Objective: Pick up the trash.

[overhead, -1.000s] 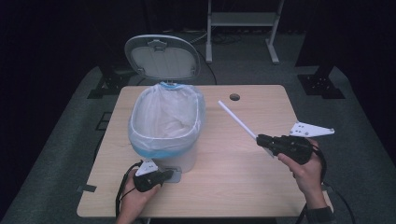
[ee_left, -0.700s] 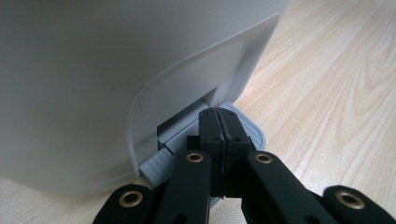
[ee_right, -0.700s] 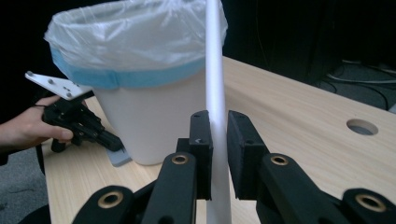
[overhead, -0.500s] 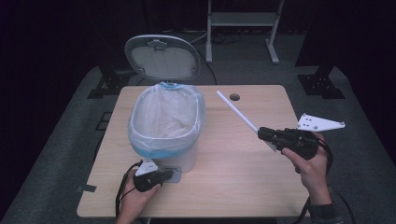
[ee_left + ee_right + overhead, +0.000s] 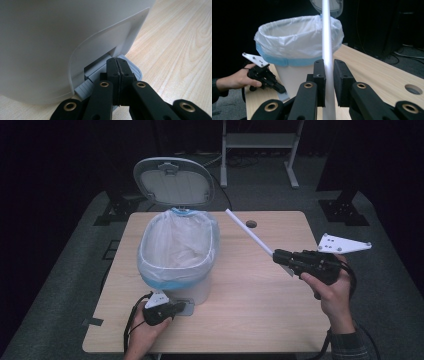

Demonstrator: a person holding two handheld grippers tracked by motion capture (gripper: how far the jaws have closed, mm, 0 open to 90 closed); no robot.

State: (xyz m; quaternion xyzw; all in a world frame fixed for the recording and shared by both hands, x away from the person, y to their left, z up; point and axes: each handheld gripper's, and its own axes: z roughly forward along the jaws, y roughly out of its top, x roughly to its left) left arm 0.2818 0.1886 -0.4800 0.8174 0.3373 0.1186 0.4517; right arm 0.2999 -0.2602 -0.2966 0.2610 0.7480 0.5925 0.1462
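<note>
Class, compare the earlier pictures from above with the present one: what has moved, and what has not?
The right claw, shut on the white stick, has lifted it off the table. The left claw stays shut on the bin's pedal; the pedal bin stays open.

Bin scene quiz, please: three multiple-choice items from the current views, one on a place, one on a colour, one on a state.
1. Where do the left gripper's tips rest?
A. on the bin's pedal
B. inside the liner
C. on the lid

2. What colour is the band along the liner's lower edge?
A. red
B. blue
C. black

3. How does the bin's lid stand?
A. shut
B. lying on the table
C. raised open

Key: 1 A, shut jaws sit on the grey pedal in the left gripper view. 2 B, a blue band rings the bin. 3 C, the lid stands up behind the open bin.
</note>
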